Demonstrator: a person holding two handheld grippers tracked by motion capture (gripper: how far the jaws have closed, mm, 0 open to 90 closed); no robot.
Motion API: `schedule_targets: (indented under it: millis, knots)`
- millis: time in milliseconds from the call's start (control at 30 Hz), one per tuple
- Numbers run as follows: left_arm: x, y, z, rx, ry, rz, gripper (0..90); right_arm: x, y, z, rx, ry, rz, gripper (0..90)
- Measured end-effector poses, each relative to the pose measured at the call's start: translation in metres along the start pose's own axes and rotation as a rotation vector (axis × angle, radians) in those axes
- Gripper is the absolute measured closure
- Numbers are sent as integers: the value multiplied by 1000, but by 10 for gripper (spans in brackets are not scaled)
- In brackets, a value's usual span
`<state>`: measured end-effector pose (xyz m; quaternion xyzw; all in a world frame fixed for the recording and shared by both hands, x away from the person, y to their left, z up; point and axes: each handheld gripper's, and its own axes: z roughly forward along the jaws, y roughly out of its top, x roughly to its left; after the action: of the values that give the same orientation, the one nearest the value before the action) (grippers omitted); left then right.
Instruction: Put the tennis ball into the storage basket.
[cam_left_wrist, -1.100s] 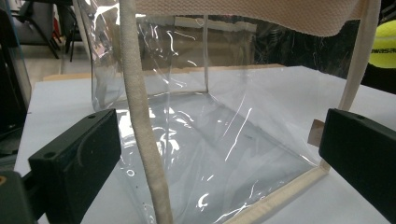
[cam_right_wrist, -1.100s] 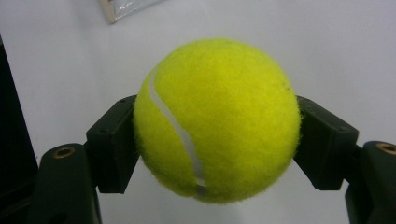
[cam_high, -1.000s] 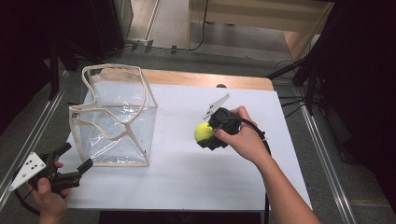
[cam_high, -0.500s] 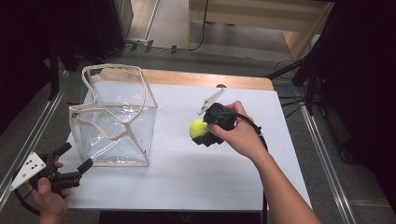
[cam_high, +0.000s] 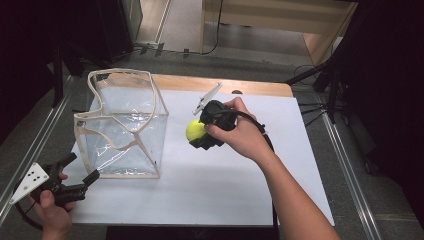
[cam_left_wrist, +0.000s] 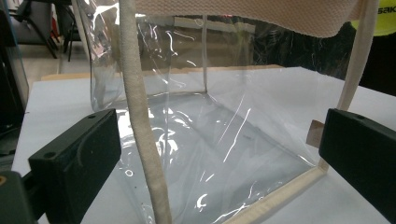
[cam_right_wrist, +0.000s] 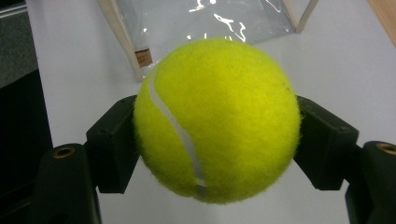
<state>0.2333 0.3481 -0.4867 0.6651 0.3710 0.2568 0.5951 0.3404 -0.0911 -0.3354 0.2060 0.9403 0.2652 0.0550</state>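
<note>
At the lower left of the high view we see our left gripper (cam_high: 82, 176) with its jaws apart, just before the clear bag (cam_high: 122, 127) standing left of centre. At centre, our right gripper (cam_high: 196, 134) is clamped on the tennis ball (cam_high: 195, 130), just right of the bag.

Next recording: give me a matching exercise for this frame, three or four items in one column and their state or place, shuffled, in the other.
Column one:
1. tennis ball
2. clear bag
3. left claw
4. right claw

Column two:
A. open, near the bag's front corner
B. stands on the white table, top open
C. shut on the ball
D. yellow-green, clamped between two black jaws

Pairs: 1-D, 2-B, 3-A, 4-C
</note>
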Motion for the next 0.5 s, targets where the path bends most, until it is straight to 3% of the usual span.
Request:
schedule_targets:
  millis: [500]
  knots:
    - [0,0,0,0,-2,-1,0,6,32,2,-13,29,-48,234]
